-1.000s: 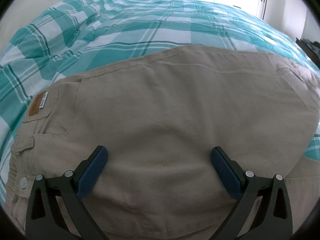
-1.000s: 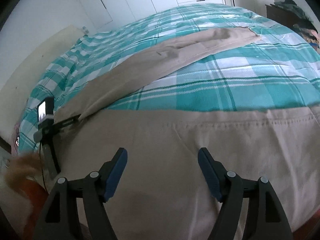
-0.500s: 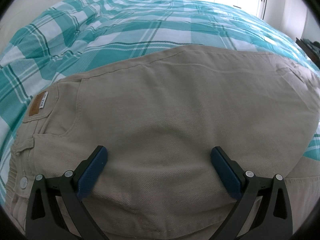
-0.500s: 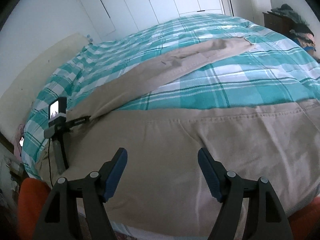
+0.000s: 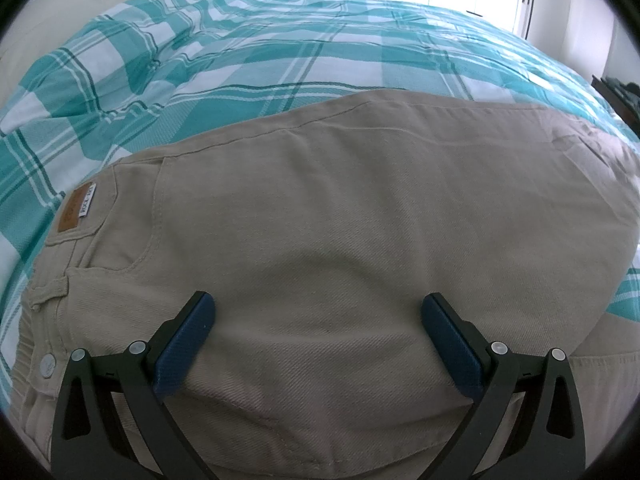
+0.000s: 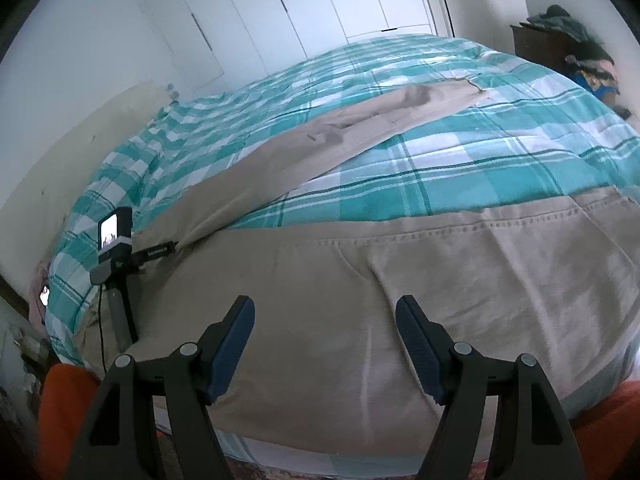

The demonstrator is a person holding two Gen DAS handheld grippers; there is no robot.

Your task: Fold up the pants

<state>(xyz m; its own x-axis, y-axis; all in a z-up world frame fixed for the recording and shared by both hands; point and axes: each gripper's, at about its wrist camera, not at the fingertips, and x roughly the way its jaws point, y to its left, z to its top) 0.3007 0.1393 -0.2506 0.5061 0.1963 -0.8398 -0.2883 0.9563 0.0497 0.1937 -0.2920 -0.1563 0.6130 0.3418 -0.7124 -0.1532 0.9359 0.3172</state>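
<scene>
Lying flat on checked bedspread (image 5: 280, 60), beige pants (image 5: 340, 220), both claws released, left claw (image 5: 316, 344), right claw (image 6: 325, 344)

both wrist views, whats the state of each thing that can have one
pants: unfolded, flat on the bed, legs spread apart
far leg: wrinkled, stretched across the bedspread
waist button: looks fastened
bedspread: spread, slightly rumpled
left gripper: open, holding nothing
right gripper: open, holding nothing
wardrobe doors: closed

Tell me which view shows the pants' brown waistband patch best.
The left wrist view: the brown waistband patch sits unobstructed at the left on the pants, its white tag beside it. The right wrist view shows only the legs, no patch.
</scene>
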